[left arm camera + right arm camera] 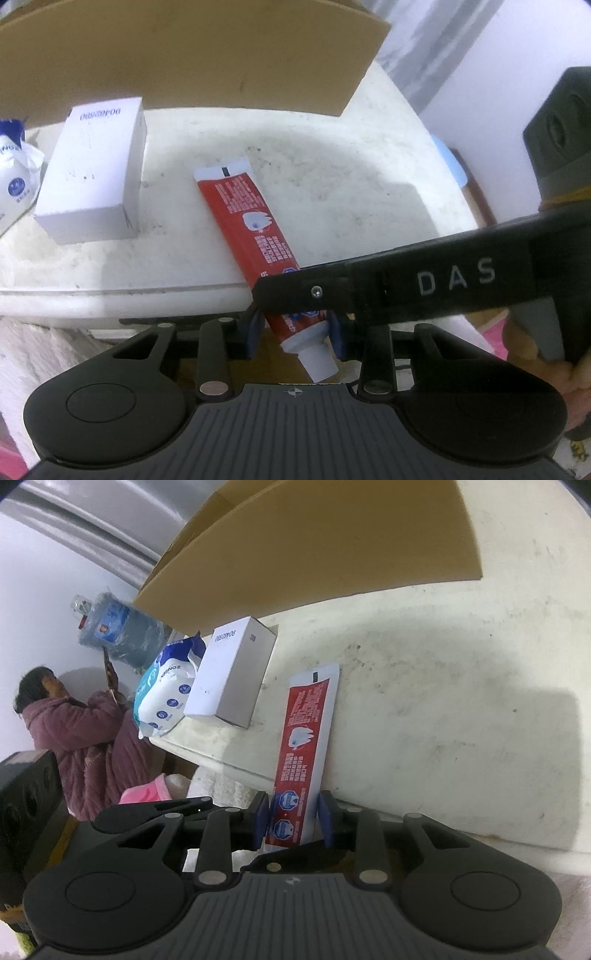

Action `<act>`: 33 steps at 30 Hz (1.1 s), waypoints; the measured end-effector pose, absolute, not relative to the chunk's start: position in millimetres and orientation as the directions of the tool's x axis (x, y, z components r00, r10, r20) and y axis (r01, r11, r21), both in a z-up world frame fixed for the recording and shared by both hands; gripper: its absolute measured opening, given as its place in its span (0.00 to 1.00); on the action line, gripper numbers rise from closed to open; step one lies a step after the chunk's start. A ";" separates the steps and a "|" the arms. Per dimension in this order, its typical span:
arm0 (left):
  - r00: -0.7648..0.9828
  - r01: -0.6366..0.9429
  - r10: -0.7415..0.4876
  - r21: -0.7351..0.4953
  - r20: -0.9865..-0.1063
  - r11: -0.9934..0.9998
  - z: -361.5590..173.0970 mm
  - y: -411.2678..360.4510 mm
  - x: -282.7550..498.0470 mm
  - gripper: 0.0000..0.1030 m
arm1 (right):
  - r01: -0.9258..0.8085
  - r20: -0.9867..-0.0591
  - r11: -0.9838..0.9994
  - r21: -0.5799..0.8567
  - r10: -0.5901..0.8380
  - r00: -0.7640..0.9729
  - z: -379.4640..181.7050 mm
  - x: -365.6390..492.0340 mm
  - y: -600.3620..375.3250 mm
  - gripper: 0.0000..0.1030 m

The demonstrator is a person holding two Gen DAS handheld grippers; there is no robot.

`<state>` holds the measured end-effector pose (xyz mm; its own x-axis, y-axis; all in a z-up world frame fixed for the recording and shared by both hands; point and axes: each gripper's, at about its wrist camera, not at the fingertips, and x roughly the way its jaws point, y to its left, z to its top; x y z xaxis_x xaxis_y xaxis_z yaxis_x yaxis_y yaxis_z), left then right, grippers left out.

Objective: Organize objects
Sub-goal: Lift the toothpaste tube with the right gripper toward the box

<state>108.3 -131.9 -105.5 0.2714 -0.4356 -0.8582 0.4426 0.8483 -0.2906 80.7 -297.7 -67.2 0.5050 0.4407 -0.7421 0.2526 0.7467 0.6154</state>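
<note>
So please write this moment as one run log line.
left gripper: shut on toothpaste tube | right gripper: shut on toothpaste tube | white box: on table

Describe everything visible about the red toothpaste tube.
The tube is soft-looking red plastic with white print, a tooth picture, a flat white crimped end and a white cap. It lies on the white table, cap end overhanging the near edge. Both tools, left and right, are shut on that end.

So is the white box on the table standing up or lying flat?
Lying flat. The white box rests on a broad face on the table, left of the red toothpaste tube; its printed end faces the cardboard behind.
</note>
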 end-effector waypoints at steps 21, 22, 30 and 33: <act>0.339 0.474 -0.406 -0.219 -0.849 0.853 -89.4 -139.9 102.1 0.35 | 0.216 -0.715 0.748 0.628 0.444 0.540 -53.5 77.6 -296.5 0.32; 0.343 0.477 -0.405 -0.214 -0.848 0.852 -88.5 -140.6 101.8 0.35 | 0.215 -0.713 0.747 0.629 0.444 0.543 -53.0 77.3 -297.1 0.32; 0.371 0.491 -0.404 -0.193 -0.836 0.849 -80.5 -143.3 100.9 0.35 | 0.199 -0.699 0.751 0.630 0.436 0.567 -44.4 76.5 -298.5 0.32; 0.381 0.497 -0.406 -0.186 -0.831 0.848 -77.2 -144.5 100.2 0.35 | 0.190 -0.695 0.754 0.629 0.435 0.573 -40.9 75.7 -299.2 0.32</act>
